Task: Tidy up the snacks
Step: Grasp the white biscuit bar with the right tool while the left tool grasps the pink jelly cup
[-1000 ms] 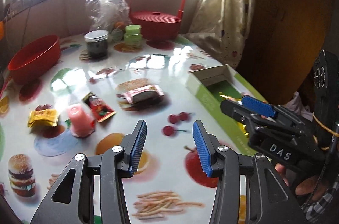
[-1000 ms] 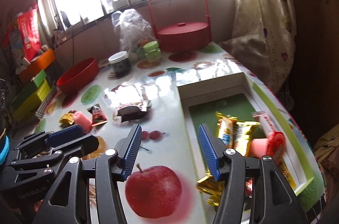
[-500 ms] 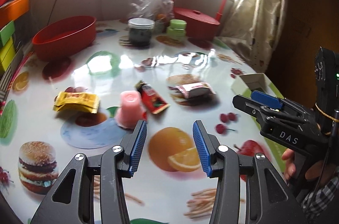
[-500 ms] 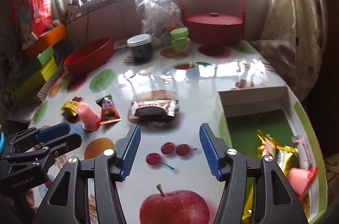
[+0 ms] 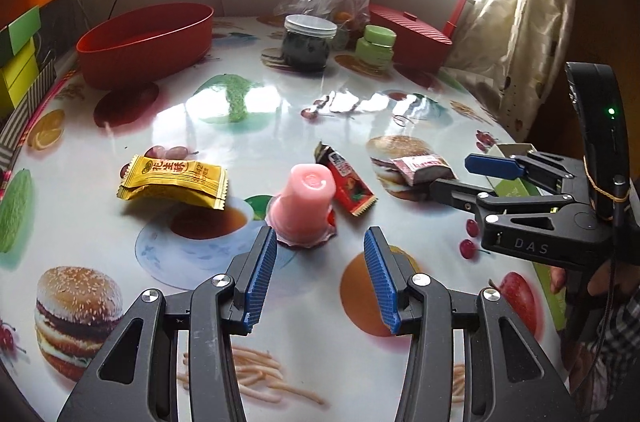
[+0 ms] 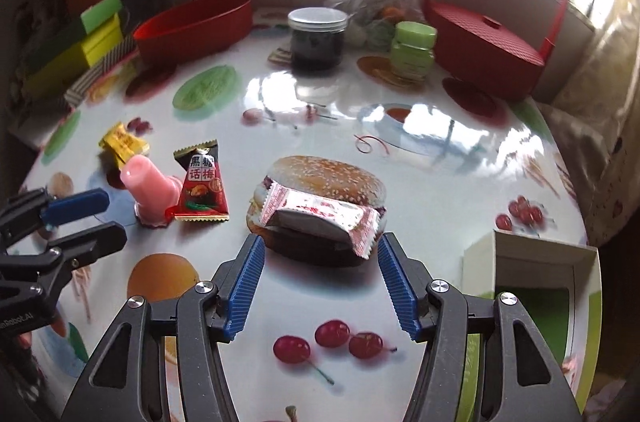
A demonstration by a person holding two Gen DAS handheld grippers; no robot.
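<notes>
Right now both tools hang over the snacks near the middle of the printed tabletop point(image 5: 320, 110), neither holding anything. The left hand-held gripper point(image 5: 320, 278) stands part-open, its blue pads just short of the pink jelly cup point(image 5: 304, 202), which sits upside down on its wider rim; I'd judge it light, smooth and a bit slippery, best pinched across its tapered body. The right hand-held gripper point(image 6: 320, 286) is spread wider, jaws straddling the near edge of the white-and-red wrapped cake point(image 6: 320, 214) without touching it; that looks soft and crushable, so a gentle squeeze across its short sides seems wise. The yellow packet point(image 5: 172, 182) toward the left edge reads 花生酥, the red sachet point(image 6: 202, 190) beside the cup 黑糖话梅. The open green box point(image 6: 532, 286) waits at the right edge. The right tool's body is marked DAS.
</notes>
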